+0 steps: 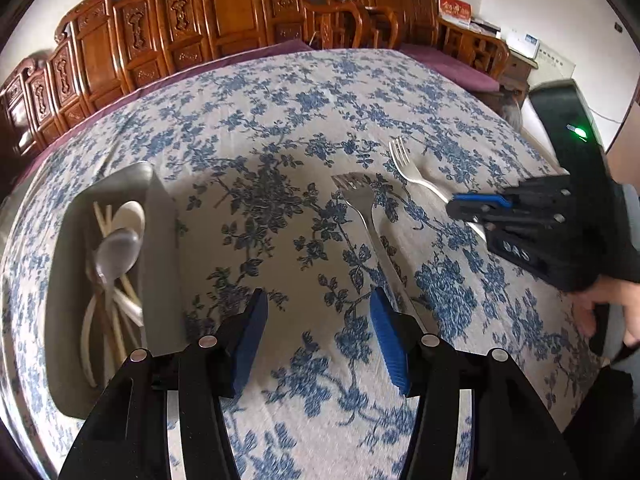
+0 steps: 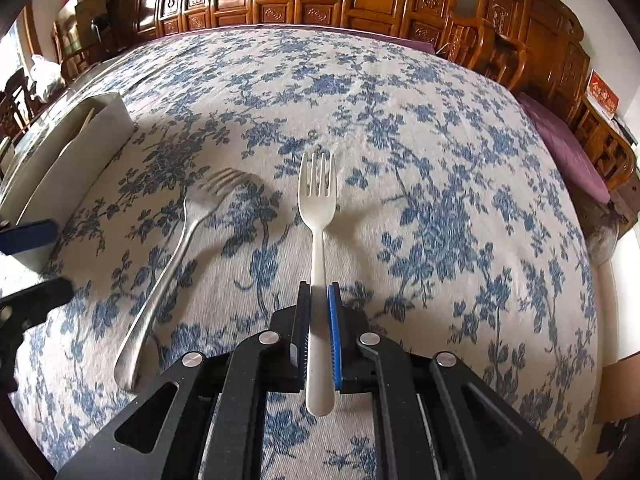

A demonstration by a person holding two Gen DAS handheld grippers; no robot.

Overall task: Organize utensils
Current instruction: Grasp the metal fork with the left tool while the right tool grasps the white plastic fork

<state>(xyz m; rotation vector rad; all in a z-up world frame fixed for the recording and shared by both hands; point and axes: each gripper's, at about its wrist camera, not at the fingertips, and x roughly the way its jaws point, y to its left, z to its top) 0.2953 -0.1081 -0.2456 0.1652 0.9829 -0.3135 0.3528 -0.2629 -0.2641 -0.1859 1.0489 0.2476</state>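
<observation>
Right wrist view: right gripper (image 2: 319,292) clamped on white fork (image 2: 318,200) handle, tines forward over floral cloth (image 2: 440,160). Left gripper (image 1: 318,312) half-spread, empty, above cloth. Metal fork (image 1: 364,216) just beyond. Grey tray (image 1: 160,240) with spoons (image 1: 118,252) at left.
</observation>
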